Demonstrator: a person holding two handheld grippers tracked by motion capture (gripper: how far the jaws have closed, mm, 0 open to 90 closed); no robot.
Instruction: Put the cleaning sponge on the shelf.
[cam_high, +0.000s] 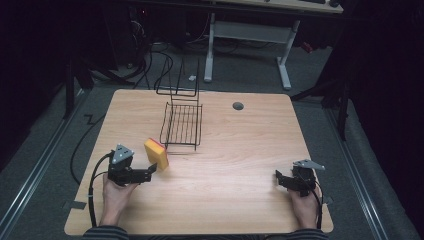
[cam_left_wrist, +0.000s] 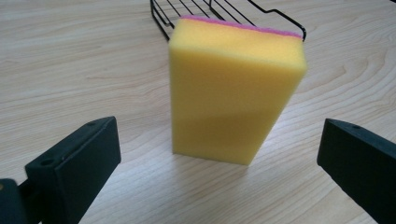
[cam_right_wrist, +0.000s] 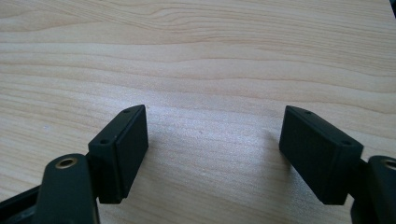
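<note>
On the left half of a pale wooden bench, a yellow sponge with a thin pink layer on its far face is standing upright on one narrow end, just in front of the near corner of a black wire rack; the left hand-held gripper is pointing at the sponge from close by, its jaws spreading wide and gripping nothing; in the left gripper view the sponge is sitting between and beyond the two black jaws, apart from both, with the rack right behind it; the right hand-held gripper is resting near the bench's right front corner, well apart from the sponge, its jaws also standing spread over bare wood.
</note>
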